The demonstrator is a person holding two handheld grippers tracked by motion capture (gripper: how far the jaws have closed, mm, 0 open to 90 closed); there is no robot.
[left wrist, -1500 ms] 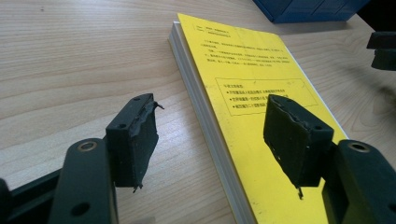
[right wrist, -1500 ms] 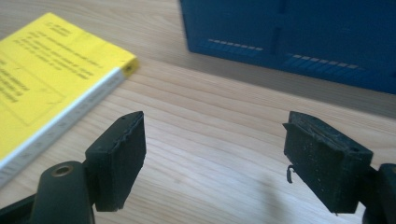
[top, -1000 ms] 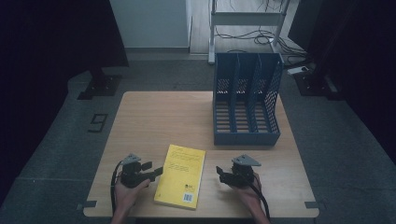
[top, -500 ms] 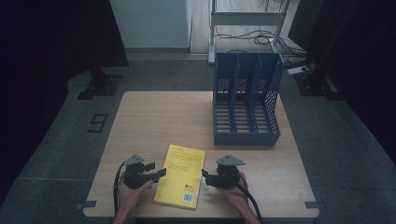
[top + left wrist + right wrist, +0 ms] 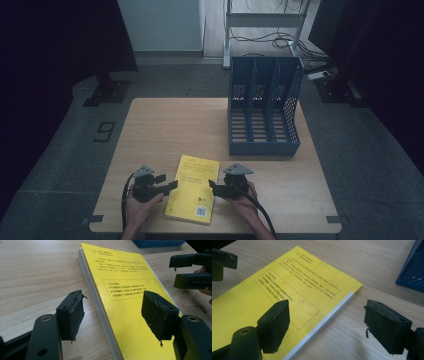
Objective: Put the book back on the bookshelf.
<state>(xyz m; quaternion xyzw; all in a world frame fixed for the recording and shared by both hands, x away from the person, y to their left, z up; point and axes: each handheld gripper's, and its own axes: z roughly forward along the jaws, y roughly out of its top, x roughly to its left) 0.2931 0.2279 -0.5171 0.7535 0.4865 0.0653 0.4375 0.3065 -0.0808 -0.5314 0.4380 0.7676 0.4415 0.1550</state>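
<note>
The yellow book point(image 5: 193, 188) lies flat on the wooden table point(image 5: 165, 125), near its front edge. The left gripper point(image 5: 172, 185) and the right gripper point(image 5: 212, 187) flank its long sides, both with jaws spread and grasping nothing. A blue file rack point(image 5: 263, 107) stands behind.

A blue file rack point(image 5: 264, 107) with three slots stands upright on the far right part of the wooden table point(image 5: 165, 125). Behind the table, cables point(image 5: 260, 39) lie on the floor under a metal stand point(image 5: 227, 32).
</note>
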